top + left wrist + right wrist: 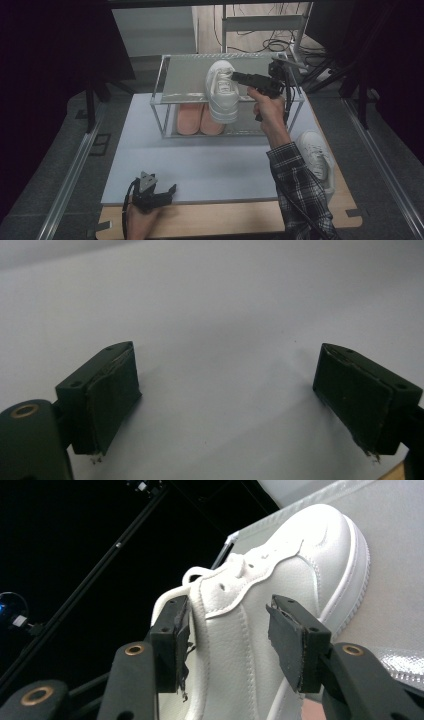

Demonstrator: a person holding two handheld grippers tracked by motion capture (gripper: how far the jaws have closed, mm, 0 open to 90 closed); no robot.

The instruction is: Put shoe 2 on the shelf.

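Two white sneakers are showing: one (223,92) is lying on the far top shelf of the rack (170,87), and the other (316,155) is lying near the right edge of the table (210,165). Two pink insoles or slippers (199,119) are sitting side by side on the lower shelf. One rack is standing on the one table. Two grippers are appearing: the left gripper (165,192) and the right gripper (235,77).

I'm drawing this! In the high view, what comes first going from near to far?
left gripper → white board → pink slippers on the rack's lower level → white sneaker on the rack's top shelf
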